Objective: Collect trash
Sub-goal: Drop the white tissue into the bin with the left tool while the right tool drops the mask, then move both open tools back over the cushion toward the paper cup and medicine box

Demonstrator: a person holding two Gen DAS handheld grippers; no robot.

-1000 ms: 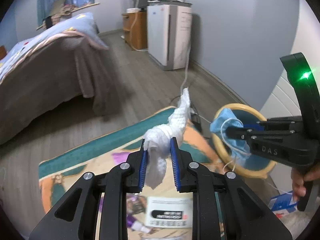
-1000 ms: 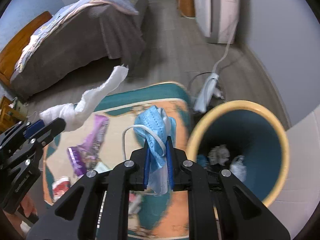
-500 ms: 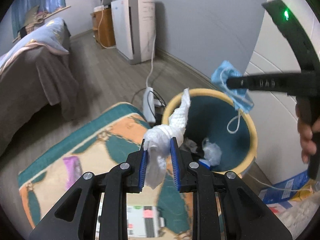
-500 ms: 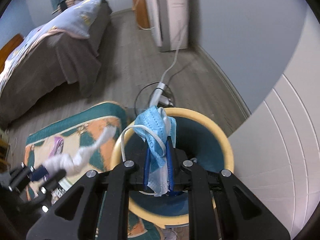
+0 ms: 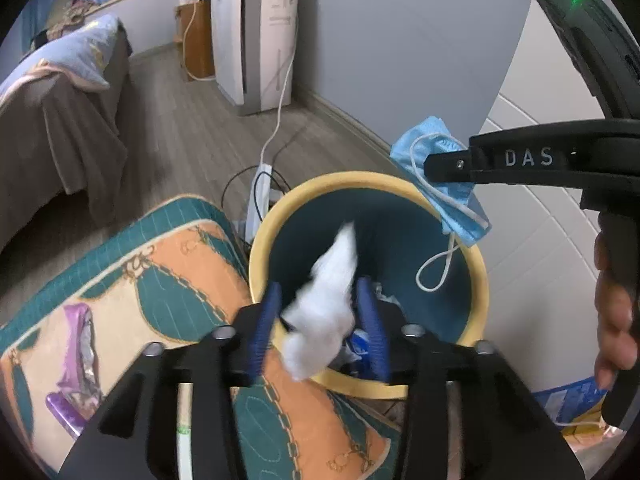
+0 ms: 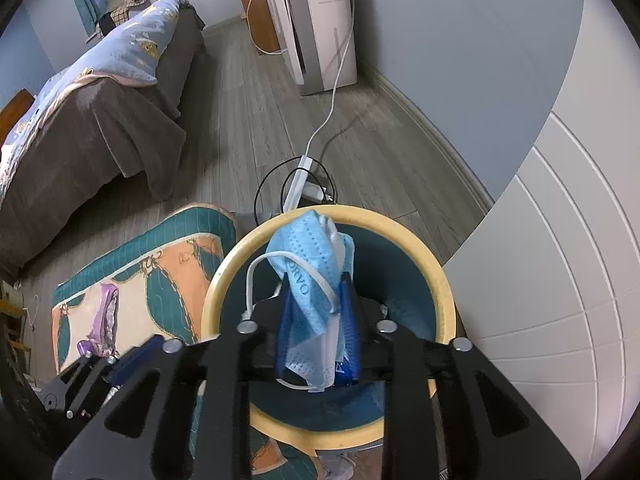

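Releasing is what we see nearest us: the left claw (image 5: pixel 320 320) is opening, its blue pads now standing apart from the white tissue wad (image 5: pixel 326 308), which half a second ago they pinched tightly. The wad shows blurred between the pads and over the near rim of the yellow-rimmed bin (image 5: pixel 478 276), so we judge it is dropping in rather than resting on anything. A second ago both claws hung over the patterned rug (image 5: pixel 168 264); now both sit above the bin's mouth.

Our right claw (image 6: pixel 316 332) is also beginning to part, though only slightly, and the blue face mask (image 6: pixel 310 276) is between its pads; from the right wrist view we cannot tell whether the pads press it or merely cradle it. Its ear loop dangles over the bin's teal interior, so when it lets go it should fall inside.

For the task, this means two pieces of trash are about to be collected together. Some scraps already lie at the bottom of the bin.

Farther out, a purple wrapper (image 5: pixel 78 344) lies on the rug, not yet picked up, so we judge more collecting remains. Beyond the bin a white power strip (image 6: pixel 298 184) rests on the wooden floor, and further back stand the bed (image 6: pixel 92 120) and a white appliance (image 6: pixel 320 20).
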